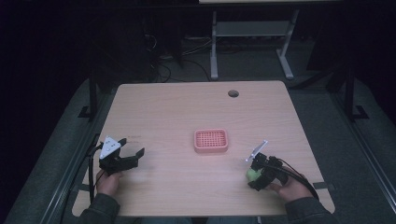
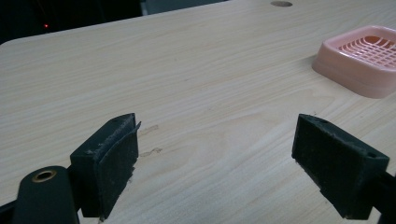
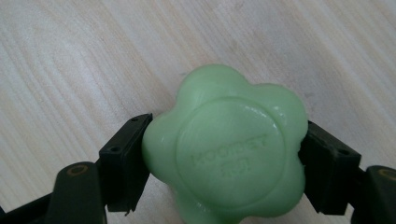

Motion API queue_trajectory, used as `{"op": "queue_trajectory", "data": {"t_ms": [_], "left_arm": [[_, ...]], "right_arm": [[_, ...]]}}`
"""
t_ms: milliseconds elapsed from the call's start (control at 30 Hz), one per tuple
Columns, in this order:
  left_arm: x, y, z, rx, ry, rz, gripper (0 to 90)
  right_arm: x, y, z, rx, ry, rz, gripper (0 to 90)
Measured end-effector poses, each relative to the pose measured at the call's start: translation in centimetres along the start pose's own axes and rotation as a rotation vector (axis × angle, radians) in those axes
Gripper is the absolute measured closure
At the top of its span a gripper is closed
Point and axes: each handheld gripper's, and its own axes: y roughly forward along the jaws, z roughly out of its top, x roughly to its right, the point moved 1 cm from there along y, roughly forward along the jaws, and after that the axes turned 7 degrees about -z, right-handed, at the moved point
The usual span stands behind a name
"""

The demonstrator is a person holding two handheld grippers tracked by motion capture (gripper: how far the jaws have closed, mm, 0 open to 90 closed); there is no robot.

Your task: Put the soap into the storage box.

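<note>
Pale wood counter (image 1: 187,107) in a dark room; right gripper (image 1: 255,173) clenches green soap (image 3: 226,149), left gripper (image 1: 133,156) gapes empty, near pink dish (image 1: 211,141)

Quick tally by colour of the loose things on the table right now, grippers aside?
Green: 1, the flower-shaped soap, clamped between the jaws of the right gripper.
Pink: 1, the slotted soap dish, standing alone mid-table.
Total: 2.
The left gripper is open, with nothing between its jaws.

Glossy waxy green soap (image 3: 229,149), matt wood-grain table (image 1: 187,107), pink plastic dish (image 1: 211,141)
</note>
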Motion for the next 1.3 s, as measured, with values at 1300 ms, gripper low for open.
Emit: {"op": "queue_trajectory", "data": {"t_ms": [1300], "left_arm": [[0.1, -0.1, 0.1, 0.002, 0.003, -0.008, 14.2]], "right_arm": [[2.3, -2.2, 4.8, 0.053, -0.027, 0.022, 26.0]]}}
